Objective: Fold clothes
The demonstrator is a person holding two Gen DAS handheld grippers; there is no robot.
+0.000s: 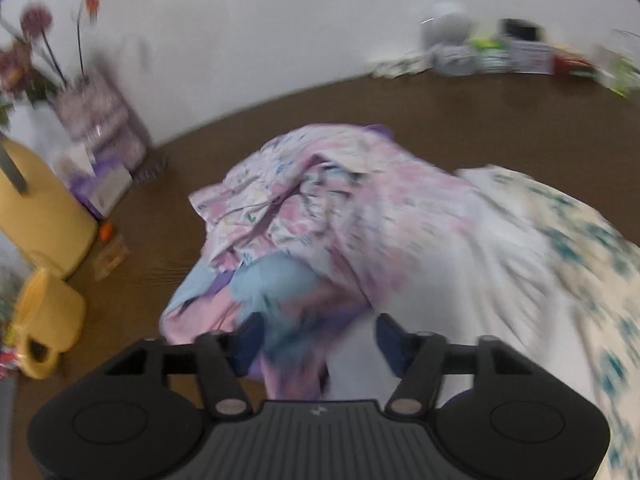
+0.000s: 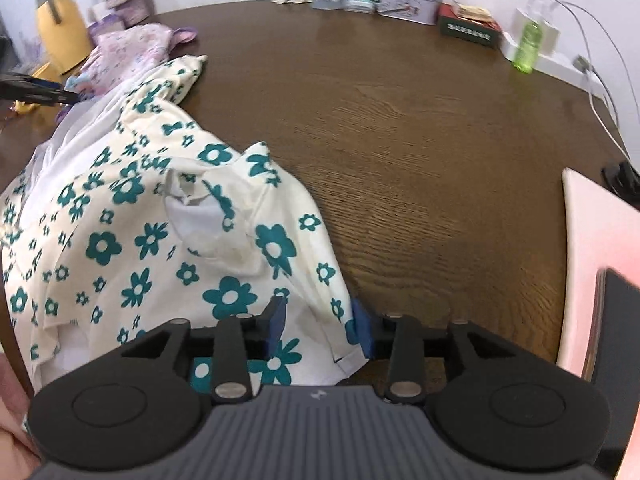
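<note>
A cream garment with teal flowers (image 2: 152, 240) lies spread on the brown table (image 2: 420, 140); it also shows blurred at the right of the left wrist view (image 1: 560, 248). A crumpled pink, lilac and blue garment (image 1: 320, 208) lies beyond it, at the far left in the right wrist view (image 2: 128, 48). My left gripper (image 1: 318, 344) is open, its fingers either side of pink and blue cloth. My right gripper (image 2: 318, 326) is open, its jaws astride the flowered garment's near edge. The left gripper's tip (image 2: 44, 92) shows at the far left of the right wrist view.
A yellow jug (image 1: 36, 204) and yellow cup (image 1: 48, 320), flowers and purple boxes (image 1: 100, 120) stand at the table's left. Along the back wall stand a tin (image 2: 408, 4), a dark box (image 2: 468, 30), a green bottle (image 2: 528, 48) and cables. A pink board (image 2: 600, 272) lies at the right.
</note>
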